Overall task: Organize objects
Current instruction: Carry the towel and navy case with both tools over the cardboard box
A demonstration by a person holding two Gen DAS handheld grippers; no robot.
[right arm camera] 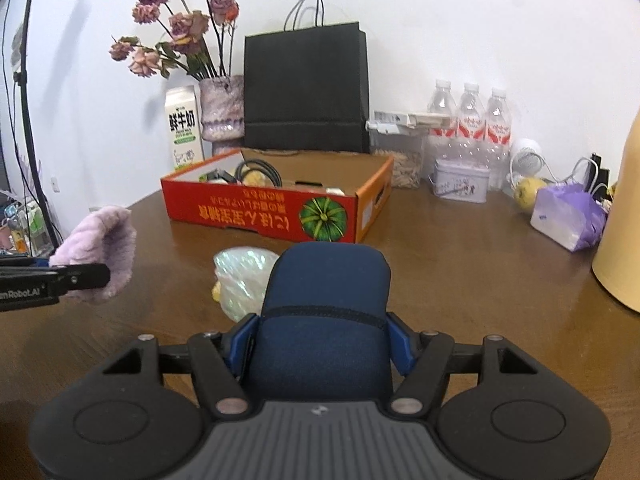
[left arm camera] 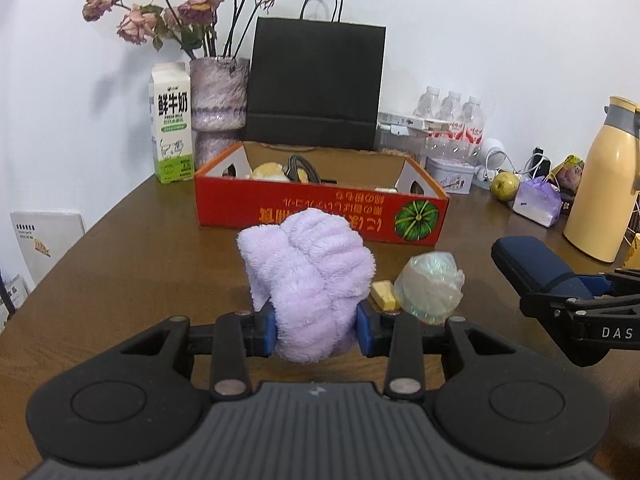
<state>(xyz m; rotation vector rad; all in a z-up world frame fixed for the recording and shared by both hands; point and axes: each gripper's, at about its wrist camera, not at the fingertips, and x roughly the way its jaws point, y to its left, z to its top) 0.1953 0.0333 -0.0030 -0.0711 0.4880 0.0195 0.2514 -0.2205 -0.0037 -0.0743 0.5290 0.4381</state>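
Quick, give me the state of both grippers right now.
Left gripper: shut on the purple towel.
Right gripper: shut on the dark blue case.

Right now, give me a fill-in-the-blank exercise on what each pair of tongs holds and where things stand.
The left tongs grip a fluffy ____ towel.
The right tongs hold a dark ____ fabric case.
The red cardboard box shows a printed green ____.
The white milk carton stands beside the ____ of dried roses.

Missing: purple; blue; pumpkin; vase
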